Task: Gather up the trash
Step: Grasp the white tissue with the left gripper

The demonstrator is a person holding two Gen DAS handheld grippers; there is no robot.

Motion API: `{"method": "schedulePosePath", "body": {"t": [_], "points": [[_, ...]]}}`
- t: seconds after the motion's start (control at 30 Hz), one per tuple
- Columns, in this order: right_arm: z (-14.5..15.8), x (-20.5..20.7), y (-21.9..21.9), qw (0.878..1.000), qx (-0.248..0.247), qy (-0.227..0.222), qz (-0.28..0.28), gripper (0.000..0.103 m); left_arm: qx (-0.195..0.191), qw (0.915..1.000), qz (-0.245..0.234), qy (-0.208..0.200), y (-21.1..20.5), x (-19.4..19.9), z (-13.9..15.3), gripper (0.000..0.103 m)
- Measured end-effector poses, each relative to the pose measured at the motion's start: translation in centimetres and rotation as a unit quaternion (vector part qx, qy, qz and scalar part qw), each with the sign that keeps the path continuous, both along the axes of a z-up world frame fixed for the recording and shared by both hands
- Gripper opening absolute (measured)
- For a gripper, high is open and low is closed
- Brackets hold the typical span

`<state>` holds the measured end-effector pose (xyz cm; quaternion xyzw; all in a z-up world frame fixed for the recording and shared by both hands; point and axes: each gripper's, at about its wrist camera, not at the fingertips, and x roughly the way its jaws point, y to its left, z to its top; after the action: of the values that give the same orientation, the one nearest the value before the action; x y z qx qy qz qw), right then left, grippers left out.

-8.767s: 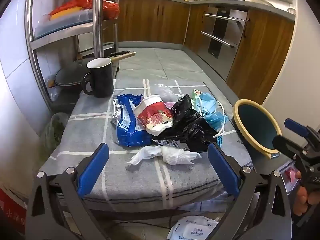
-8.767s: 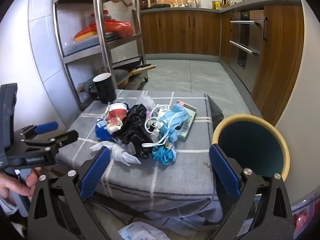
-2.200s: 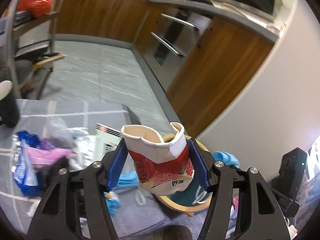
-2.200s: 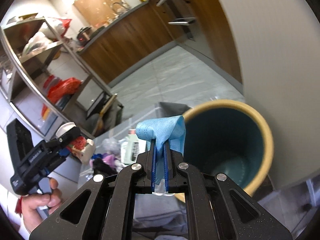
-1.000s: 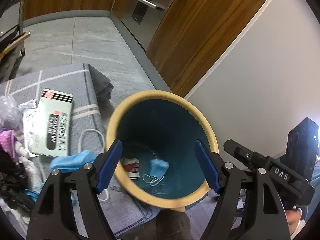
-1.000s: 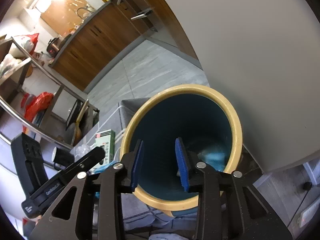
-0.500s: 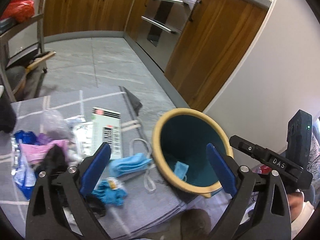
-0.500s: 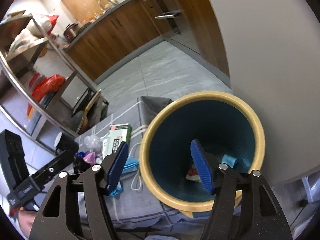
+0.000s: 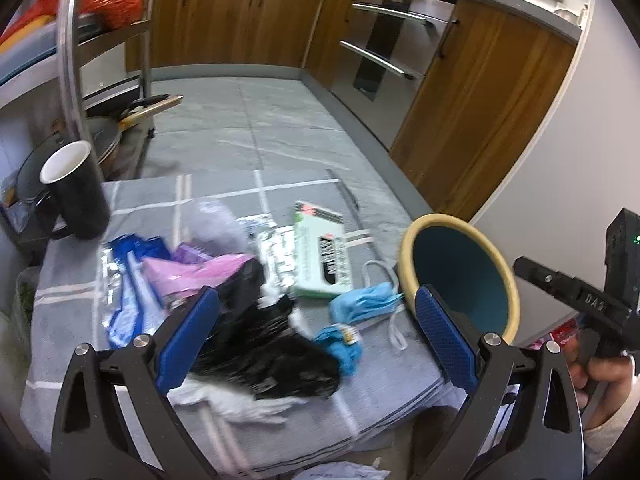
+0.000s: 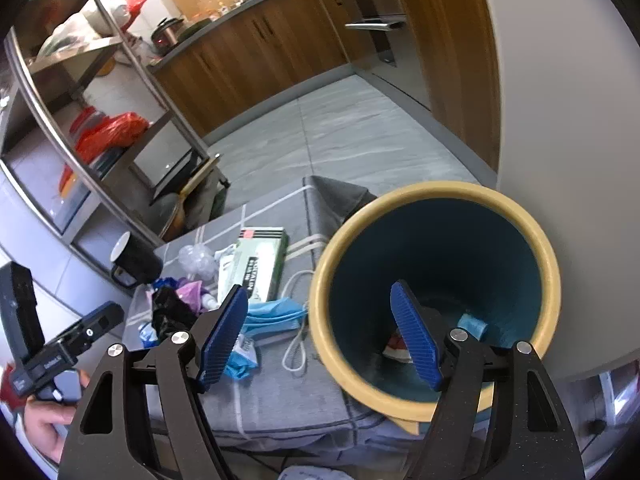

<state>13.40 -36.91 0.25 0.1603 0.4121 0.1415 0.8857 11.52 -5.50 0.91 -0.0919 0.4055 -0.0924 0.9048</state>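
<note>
Left gripper (image 9: pixel 316 336): my jaws are wide apart, nothing in them, above the trash pile (image 9: pixel 256 312).
Right gripper (image 10: pixel 320 336): my jaws have just been opening, empty, over the bin (image 10: pixel 436 404) rim.
Bin: just beside the counter (image 9: pixel 380 376) edge.
Room: open floor (image 9: pixel 256 128) behind.

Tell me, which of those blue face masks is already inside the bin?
The small rolled blue mask at the bottom of the yellow-rimmed bin. The other blue masks lie outside it on the grey cloth, next to the green box.
</note>
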Motion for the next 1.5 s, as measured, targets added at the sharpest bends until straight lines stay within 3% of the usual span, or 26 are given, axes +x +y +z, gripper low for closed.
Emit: {"method": "schedulePosePath", "body": {"t": [0.43, 0.77, 0.9, 1.0, 1.13, 1.23, 1.37, 1.5], "points": [[-0.5, -0.2, 4.0, 0.999, -0.014, 0.005, 0.048, 0.077, 0.018, 0.9982, 0.037, 0.045, 6.0, -2.3, -3.7, 0.095], [-0.9, -0.4, 7.3, 0.996, -0.025, 0.009, 0.084, 0.077, 0.026, 0.9940, 0.028, 0.103, 6.6, -3.6, -8.5, 0.086], [-0.8, -0.4, 8.6, 0.995, -0.027, 0.007, 0.098, 0.077, 0.014, 0.9936, 0.028, 0.109, 5.8, -3.5, -9.1, 0.085], [-0.9, -0.4, 9.5, 0.994, -0.030, 0.008, 0.108, 0.077, 0.027, 0.9931, 0.018, 0.113, 4.6, -3.1, -9.9, 0.084], [-1.1, -0.3, 10.3, 0.993, -0.034, 0.011, 0.115, 0.077, 0.074, 0.9899, 0.008, 0.121, 3.3, -2.3, -11.6, 0.073], [-1.1, -0.4, 10.8, 0.992, -0.034, 0.011, 0.118, 0.077, 0.080, 0.9887, -0.002, 0.127, 3.1, -2.2, -12.7, 0.060], [-1.1, -0.3, 11.6, 0.992, -0.031, 0.011, 0.125, 0.077, 0.078, 0.9882, -0.005, 0.132, 3.3, -2.3, -12.3, 0.034], [-1.1, -0.4, 12.5, 0.990, -0.029, 0.011, 0.135, 0.077, 0.057, 0.9884, 0.008, 0.140, 4.6, -2.8, -11.3, 0.031]]}}
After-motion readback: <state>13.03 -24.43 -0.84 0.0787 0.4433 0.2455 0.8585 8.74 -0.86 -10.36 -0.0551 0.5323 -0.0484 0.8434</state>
